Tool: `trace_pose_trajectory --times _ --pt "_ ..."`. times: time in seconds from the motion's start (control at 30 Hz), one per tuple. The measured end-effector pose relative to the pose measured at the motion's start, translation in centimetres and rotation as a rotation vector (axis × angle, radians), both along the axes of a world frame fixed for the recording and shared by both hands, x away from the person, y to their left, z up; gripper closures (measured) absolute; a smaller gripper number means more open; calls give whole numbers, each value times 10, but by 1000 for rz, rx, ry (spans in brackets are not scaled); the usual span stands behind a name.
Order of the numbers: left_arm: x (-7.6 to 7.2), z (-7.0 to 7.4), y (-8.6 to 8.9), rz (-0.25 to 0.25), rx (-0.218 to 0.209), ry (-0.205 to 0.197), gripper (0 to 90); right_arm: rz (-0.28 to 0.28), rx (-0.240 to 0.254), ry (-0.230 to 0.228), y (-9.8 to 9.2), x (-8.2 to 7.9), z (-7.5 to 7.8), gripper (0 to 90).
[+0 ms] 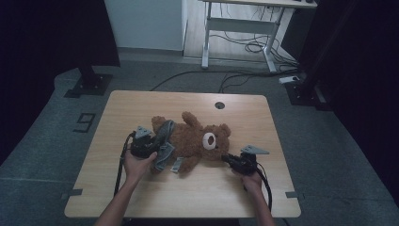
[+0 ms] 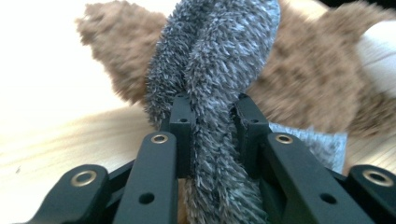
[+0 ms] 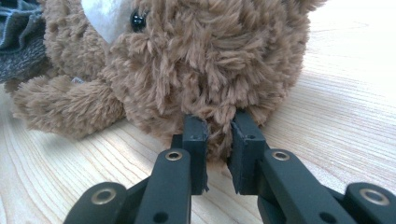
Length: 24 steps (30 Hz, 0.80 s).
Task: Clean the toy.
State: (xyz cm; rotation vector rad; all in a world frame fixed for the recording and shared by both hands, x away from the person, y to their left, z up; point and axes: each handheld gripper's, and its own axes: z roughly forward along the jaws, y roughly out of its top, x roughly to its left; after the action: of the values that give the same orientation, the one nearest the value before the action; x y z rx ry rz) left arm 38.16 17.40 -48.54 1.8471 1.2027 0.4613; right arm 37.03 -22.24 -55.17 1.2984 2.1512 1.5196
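Left gripper, jaws clamped on a fold of the grey garment, works at the teddy bear's leg end. The bear lies on its back mid-table, long axis running across the table from left to right, head toward the right gripper. That gripper's jaws pinch fur at the head, anchoring it; any pull on the garment therefore runs leftward, along the body's axis.
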Motion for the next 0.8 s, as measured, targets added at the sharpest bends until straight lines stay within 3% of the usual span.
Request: trace_pose_trajectory --times 0.17,0.43,0.53,0.63,0.8 --pt "3 -8 5 13 46 16 728 2 1 0 0 0 0 782" --pt "9 -15 14 55 69 53 728 5 4 1 0 0 0 782" --pt "10 -14 18 65 54 62 728 5 3 -1 0 0 0 782" --pt "5 -8 17 55 42 39 727 2 3 2 0 0 0 782" --pt "-11 24 -1 -27 19 -67 729 0 2 8 0 1 0 782"
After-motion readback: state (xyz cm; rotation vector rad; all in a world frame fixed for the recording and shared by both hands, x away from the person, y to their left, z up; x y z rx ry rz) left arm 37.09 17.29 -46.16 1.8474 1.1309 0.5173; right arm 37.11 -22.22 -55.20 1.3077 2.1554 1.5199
